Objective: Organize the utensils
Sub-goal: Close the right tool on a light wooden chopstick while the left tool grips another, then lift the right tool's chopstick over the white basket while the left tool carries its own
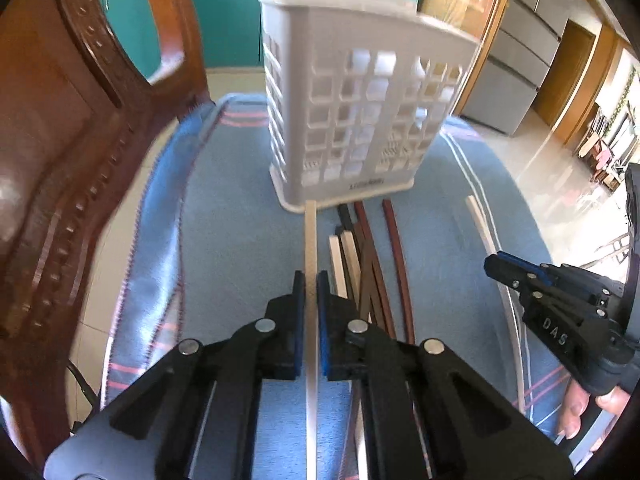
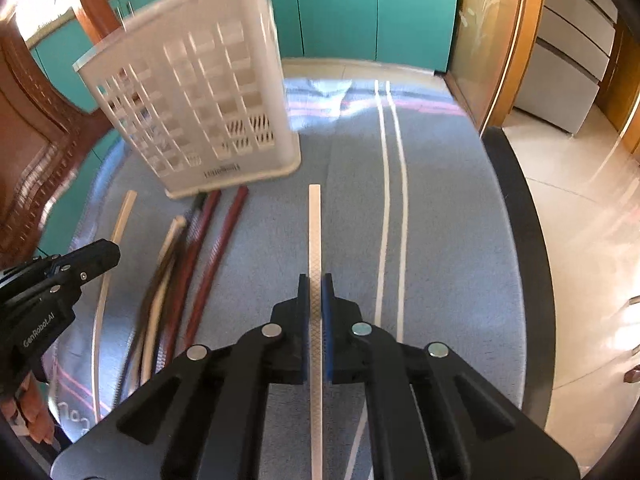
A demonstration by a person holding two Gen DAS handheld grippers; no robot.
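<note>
A pale chopstick point(image 1: 311, 248) is clamped between the jaws of the left gripper point(image 1: 311, 280). A second pale chopstick point(image 2: 315, 232) is clamped by the right gripper point(image 2: 315, 282). Ahead of both jaws, a white slotted holder point(image 1: 360, 112) stands on the counter point(image 1: 240, 200); loose chopsticks point(image 1: 372, 264) lie between.

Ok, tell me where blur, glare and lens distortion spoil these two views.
Left wrist view: the white basket is smeared by motion blur, the wooden chair bows at the fisheye edge, and the floor glares. Right wrist view: the basket is blurred and looks tilted, the dark chopsticks streak, while the pale chopstick in the hand-held gripper stays sharp.
</note>
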